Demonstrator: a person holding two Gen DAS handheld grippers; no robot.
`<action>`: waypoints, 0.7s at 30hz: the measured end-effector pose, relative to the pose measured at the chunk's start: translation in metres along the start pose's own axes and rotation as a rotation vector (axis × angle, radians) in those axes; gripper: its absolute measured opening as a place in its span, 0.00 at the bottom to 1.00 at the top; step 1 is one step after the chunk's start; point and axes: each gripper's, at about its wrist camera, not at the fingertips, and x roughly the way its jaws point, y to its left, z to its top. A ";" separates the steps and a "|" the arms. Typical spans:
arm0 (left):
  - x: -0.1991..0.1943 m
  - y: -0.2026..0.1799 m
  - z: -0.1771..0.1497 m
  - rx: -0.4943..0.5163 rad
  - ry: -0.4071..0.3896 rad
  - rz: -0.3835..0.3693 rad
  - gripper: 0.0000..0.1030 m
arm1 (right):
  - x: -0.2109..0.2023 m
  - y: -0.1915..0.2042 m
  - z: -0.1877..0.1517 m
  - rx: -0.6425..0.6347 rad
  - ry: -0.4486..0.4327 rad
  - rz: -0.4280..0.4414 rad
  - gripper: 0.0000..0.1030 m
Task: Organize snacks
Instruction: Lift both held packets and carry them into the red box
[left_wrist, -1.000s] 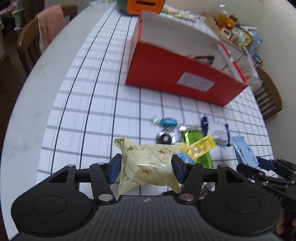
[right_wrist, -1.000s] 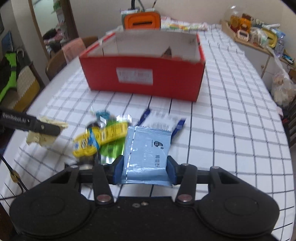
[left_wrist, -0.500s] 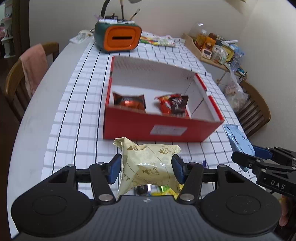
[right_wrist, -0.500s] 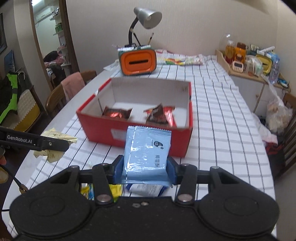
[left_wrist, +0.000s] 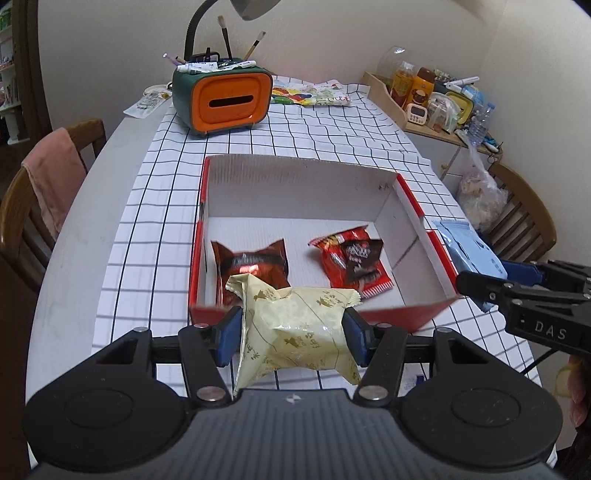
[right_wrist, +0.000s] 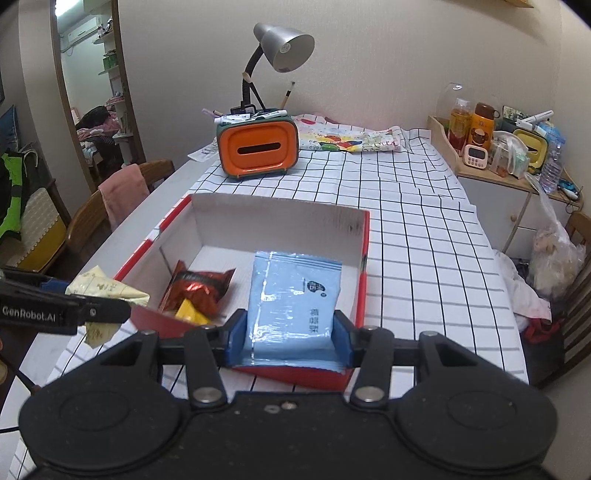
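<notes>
With two red packets (left_wrist: 295, 260) already in the red box (left_wrist: 406, 199), both tongs hover at its near edge: left tongs (left_wrist: 293, 334) clamped on cream snack (left_wrist: 295, 328), right tongs (right_wrist: 290, 332) on blue packet (right_wrist: 293, 291). Neither dropped yet.

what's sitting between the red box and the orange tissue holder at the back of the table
Nothing. In both wrist views, only bare checked tablecloth runs between the red box and the orange tissue holder.

Left claw (left_wrist: 293, 334) pitched down, pads pressing held packet; right claw (right_wrist: 288, 330) likewise clamped, pitched down.
</notes>
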 end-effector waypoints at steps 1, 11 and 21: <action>0.003 0.000 0.004 0.002 0.001 0.006 0.56 | 0.005 -0.001 0.003 -0.002 0.005 -0.001 0.46; 0.043 0.005 0.037 -0.003 0.030 0.066 0.56 | 0.058 -0.009 0.027 -0.032 0.059 -0.010 0.46; 0.081 0.007 0.050 0.002 0.089 0.115 0.56 | 0.104 -0.013 0.046 -0.073 0.104 -0.010 0.46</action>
